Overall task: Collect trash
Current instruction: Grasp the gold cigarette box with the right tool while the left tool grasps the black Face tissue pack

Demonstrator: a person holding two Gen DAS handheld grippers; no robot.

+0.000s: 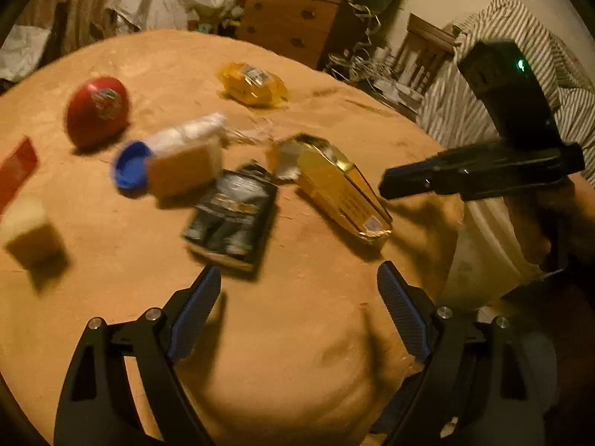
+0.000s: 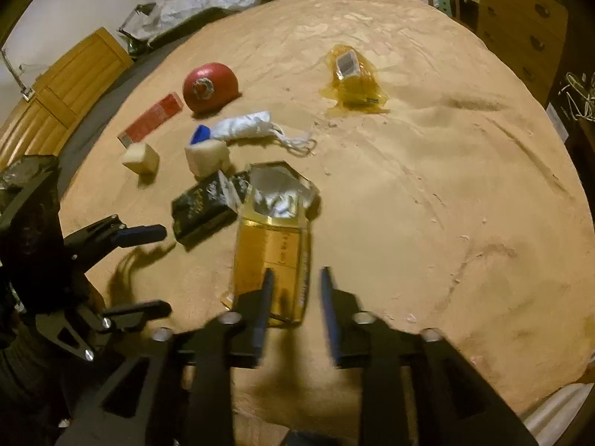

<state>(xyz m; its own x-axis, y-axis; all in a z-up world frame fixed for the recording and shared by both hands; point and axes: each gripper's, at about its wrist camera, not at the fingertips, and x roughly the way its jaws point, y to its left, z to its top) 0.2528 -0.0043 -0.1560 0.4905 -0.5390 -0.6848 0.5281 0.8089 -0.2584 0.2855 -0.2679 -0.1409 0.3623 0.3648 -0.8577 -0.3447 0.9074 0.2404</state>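
The right gripper (image 2: pixel 295 297) points down at the near end of the opened gold carton (image 2: pixel 273 256), its jaws narrowed about that end; whether the pads press on it cannot be told, though the placement suggests a grasp of this piece of trash. The carton's torn far end, well ahead of the fingertips, shows a silver lining and crumpled white paper inside. The left gripper (image 1: pixel 297 290) hovers with jaws apart and empty, the black packet (image 1: pixel 232 219) just ahead on the tan tabletop (image 1: pixel 297 353).
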